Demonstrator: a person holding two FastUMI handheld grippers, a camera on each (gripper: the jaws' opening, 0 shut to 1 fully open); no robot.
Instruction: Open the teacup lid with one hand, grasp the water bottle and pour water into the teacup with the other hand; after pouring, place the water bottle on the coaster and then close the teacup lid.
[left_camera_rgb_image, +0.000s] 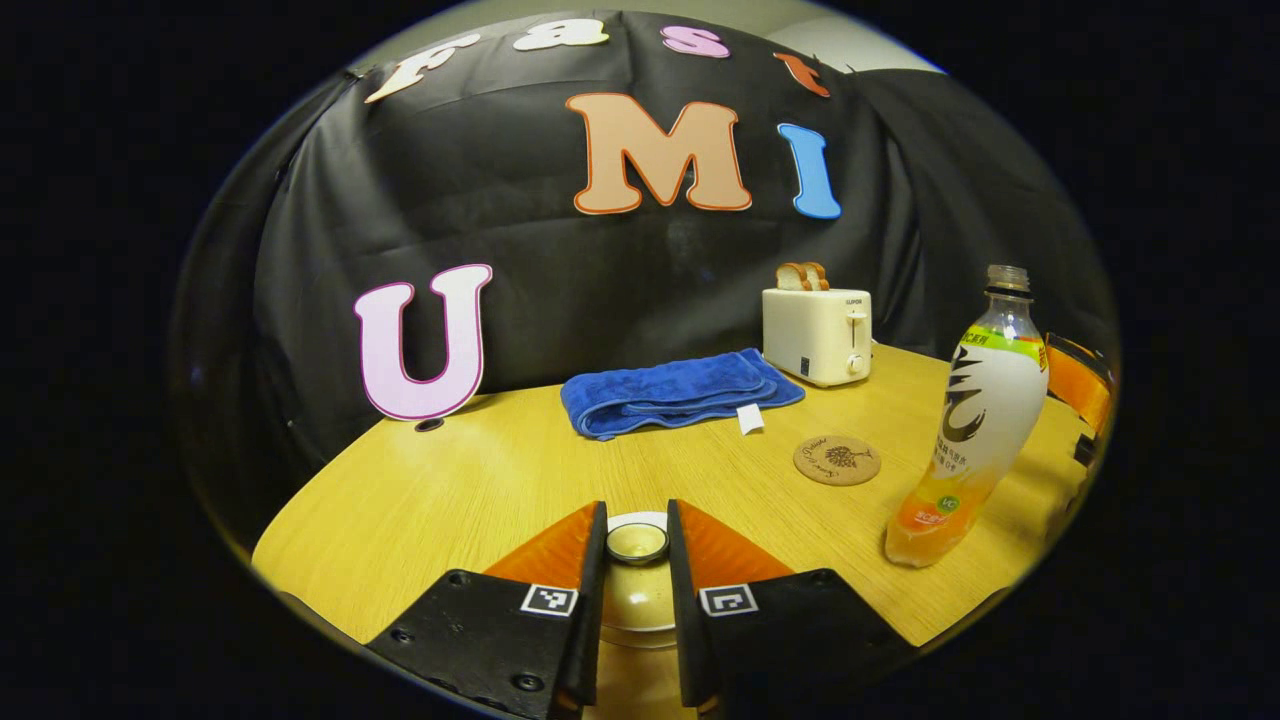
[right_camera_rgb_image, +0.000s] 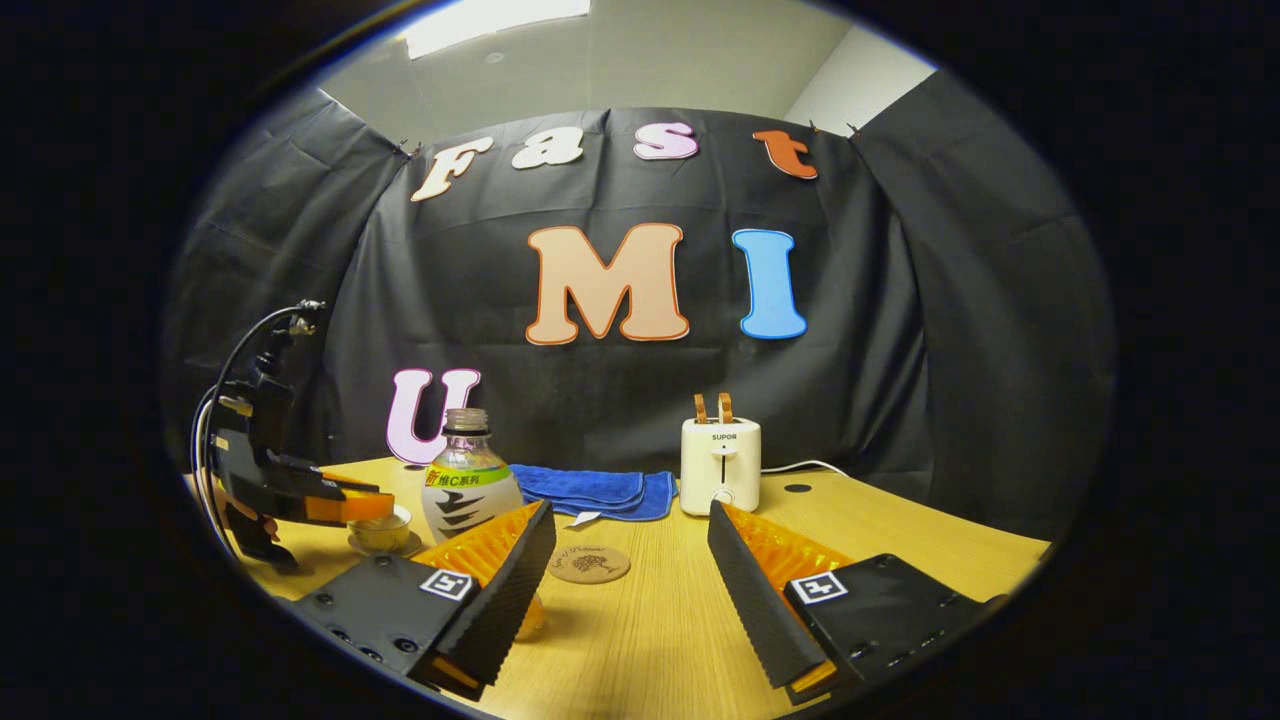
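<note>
My left claw (left_camera_rgb_image: 637, 545) straddled the lid (left_camera_rgb_image: 637, 542), seemingly pinching its knob, cup unopened, while my right claw (right_camera_rgb_image: 632, 560) gaped with the bottle (right_camera_rgb_image: 468, 480) at ten o'clock, ungrasped; pouring, coaster (right_camera_rgb_image: 589, 563) placement, and closing remained.

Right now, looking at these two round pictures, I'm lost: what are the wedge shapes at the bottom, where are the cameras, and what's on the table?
No robot here: a person holds a two-finger tool in each hand, and a camera rides on each. The wedges are each tool's own fingers. In the left gripper view, the left tool has its fingers close either side of the knob of the pale ceramic teacup lid; whether they press it I cannot tell. In the right gripper view, the right tool is open and holds nothing. On the yellow wooden table stand an uncapped plastic drink bottle, a round cork coaster, a folded blue towel and a white toaster.
</note>
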